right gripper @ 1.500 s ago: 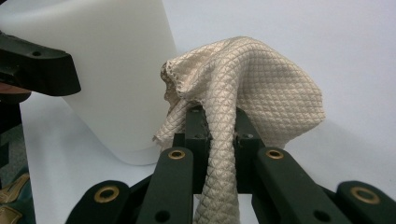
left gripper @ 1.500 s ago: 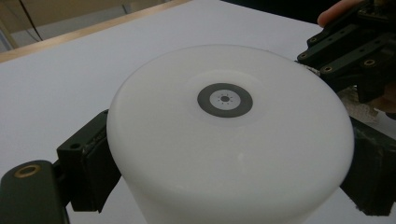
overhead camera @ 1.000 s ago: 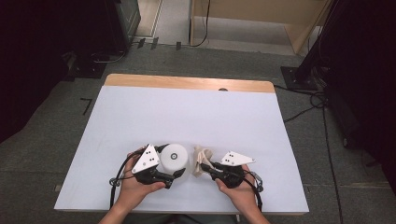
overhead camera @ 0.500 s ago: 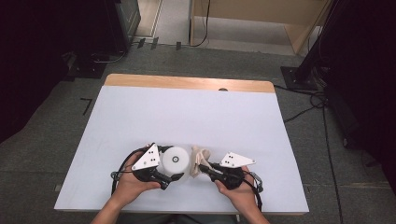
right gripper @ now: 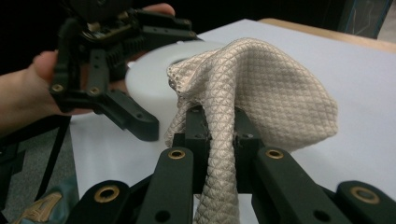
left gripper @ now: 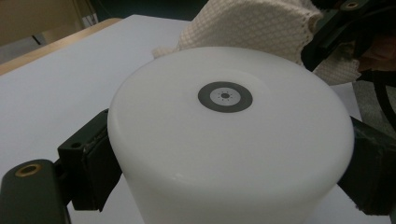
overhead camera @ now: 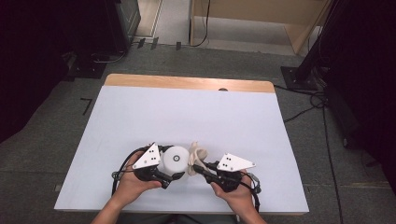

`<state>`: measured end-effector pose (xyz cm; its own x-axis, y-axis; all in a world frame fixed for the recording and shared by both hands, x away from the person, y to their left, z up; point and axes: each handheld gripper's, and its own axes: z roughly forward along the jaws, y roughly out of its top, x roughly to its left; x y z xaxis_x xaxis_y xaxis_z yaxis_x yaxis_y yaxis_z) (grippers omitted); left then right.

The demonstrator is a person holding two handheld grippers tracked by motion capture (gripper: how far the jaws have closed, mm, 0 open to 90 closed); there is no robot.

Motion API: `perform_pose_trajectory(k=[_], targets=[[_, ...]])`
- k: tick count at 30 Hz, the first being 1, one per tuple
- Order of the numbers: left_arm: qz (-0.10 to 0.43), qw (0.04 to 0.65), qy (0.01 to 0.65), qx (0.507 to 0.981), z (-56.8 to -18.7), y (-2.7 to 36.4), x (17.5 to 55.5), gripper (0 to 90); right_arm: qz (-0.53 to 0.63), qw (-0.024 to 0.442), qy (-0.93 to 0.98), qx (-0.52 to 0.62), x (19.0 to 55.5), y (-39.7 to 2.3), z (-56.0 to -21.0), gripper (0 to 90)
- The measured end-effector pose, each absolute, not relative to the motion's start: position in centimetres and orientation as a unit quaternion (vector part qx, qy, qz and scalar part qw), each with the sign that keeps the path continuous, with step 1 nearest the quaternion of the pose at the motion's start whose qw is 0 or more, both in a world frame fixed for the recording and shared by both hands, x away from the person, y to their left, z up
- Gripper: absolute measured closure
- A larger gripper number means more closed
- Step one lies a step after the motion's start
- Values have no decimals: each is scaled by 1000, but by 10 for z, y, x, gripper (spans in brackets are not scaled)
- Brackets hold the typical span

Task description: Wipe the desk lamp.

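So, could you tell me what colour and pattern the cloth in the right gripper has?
The cloth is beige with a fine diamond weave, clearest in the right gripper view.

From my remote seat: bench [overhead camera: 187, 112] white on top, wooden strip [overhead camera: 187, 83] along far edge, small dark notch [overhead camera: 222, 89] in that strip (can't tell what it is). Grey carpet floor [overhead camera: 60, 140] all round. Dark cabinet [overhead camera: 119, 21] beyond far left corner, black base plate [overhead camera: 86, 69] near its foot. Light wooden furniture [overhead camera: 261, 18] at far side. Black stand foot [overhead camera: 299, 77] at right, cables [overhead camera: 317, 100] trailing over floor beside it.
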<state>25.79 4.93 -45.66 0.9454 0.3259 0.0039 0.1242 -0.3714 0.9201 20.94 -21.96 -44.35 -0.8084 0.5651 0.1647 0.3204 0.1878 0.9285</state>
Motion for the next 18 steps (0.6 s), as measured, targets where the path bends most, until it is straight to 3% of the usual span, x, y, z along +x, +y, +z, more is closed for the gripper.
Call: perform_pose_trajectory(k=[6, 18], targets=[[93, 545, 139, 822, -457, 49, 258, 89, 564, 101, 766, 291, 210, -218, -446, 816], [94, 546, 141, 821, -457, 49, 257, 89, 507, 66, 800, 314, 219, -213, -485, 817]])
